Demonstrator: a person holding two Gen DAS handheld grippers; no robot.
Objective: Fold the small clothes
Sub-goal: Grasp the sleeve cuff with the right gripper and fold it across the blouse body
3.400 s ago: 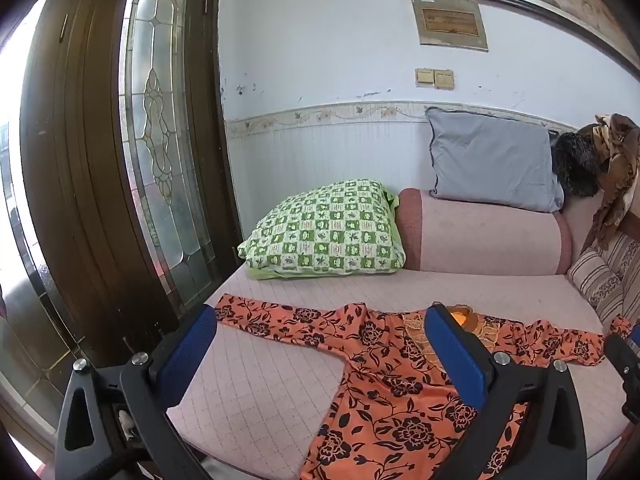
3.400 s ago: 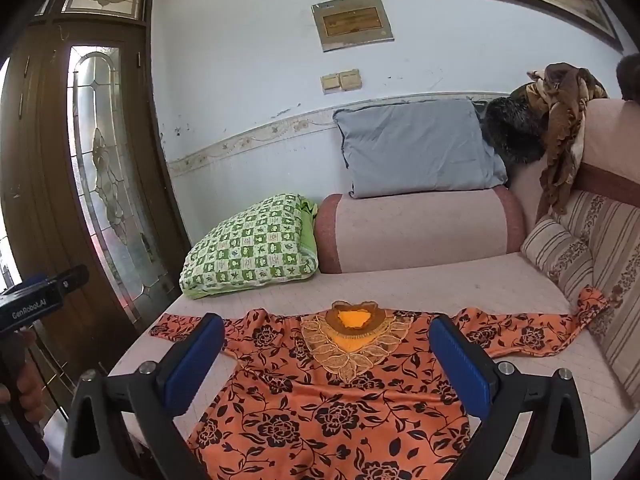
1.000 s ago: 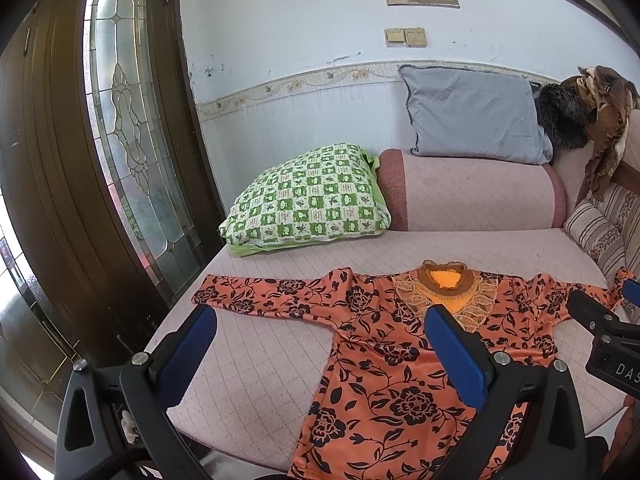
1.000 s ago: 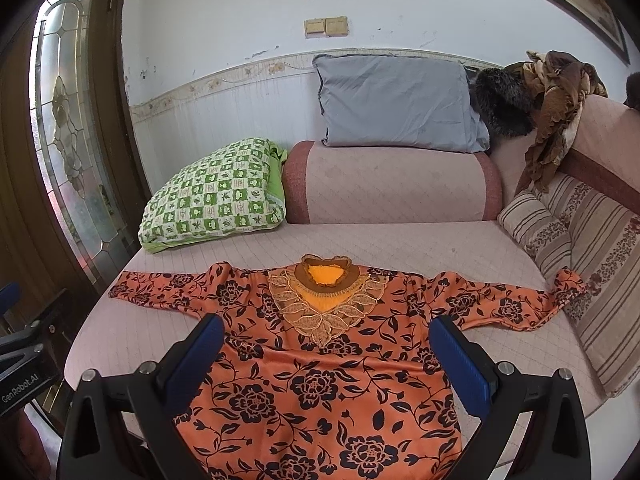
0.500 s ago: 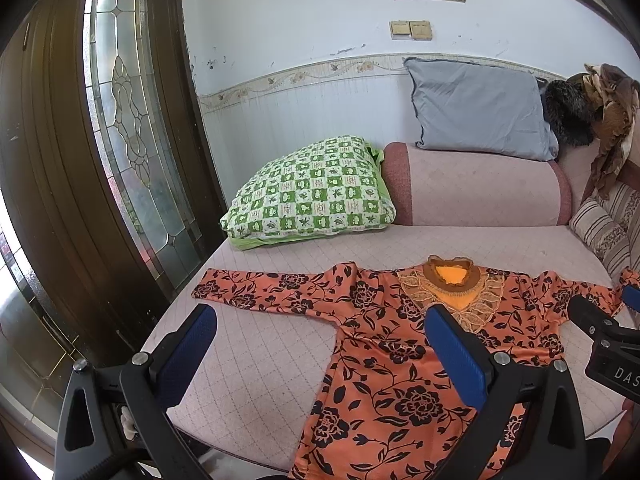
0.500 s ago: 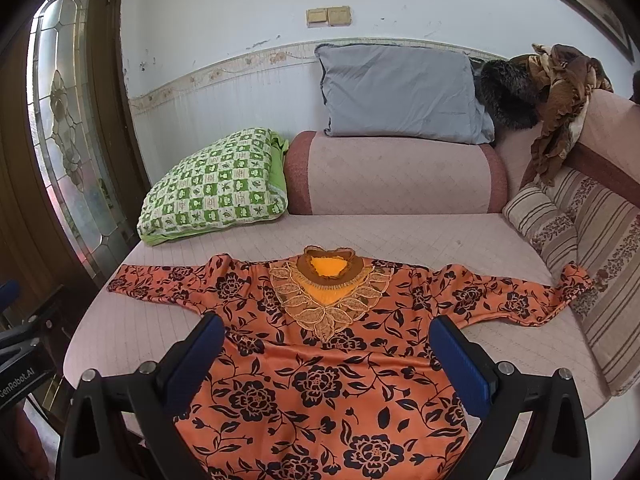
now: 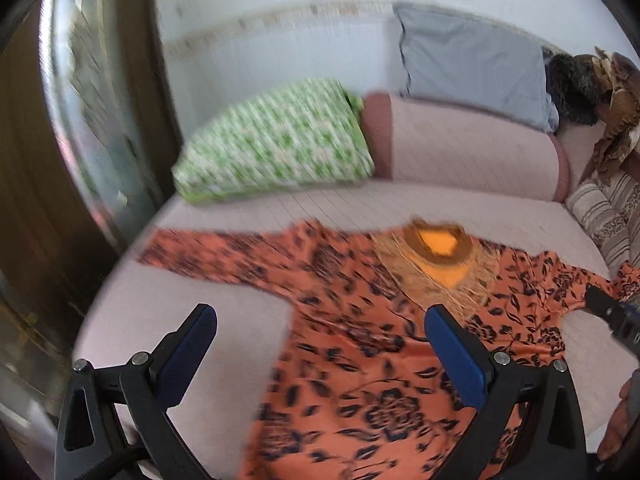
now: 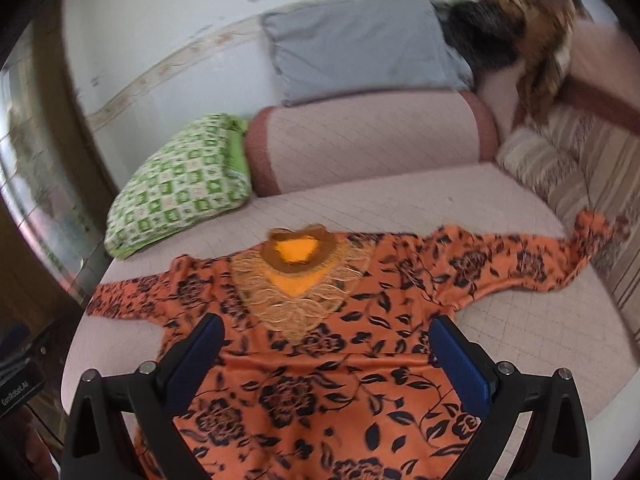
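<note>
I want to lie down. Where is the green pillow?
In both views the green pillow lies at the sofa's left end, against the pink bolster, behind the orange top.

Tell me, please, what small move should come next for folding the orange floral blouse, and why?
Probably lower the left gripper toward the left sleeve: the blouse lies flat with sleeves spread on the sofa, and both grippers, right gripper included, are open and empty.

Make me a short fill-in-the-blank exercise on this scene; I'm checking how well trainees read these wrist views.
1. The orange floral blouse lies spread flat with both sleeves stretched ____.
2. Both the left tongs and the right tongs are ____, holding nothing.
3. The pillow left of the pink bolster is checked white and ____.
4. The pillow leaning on the wall above the bolster is ____.

Missing words: out; open; green; grey
</note>
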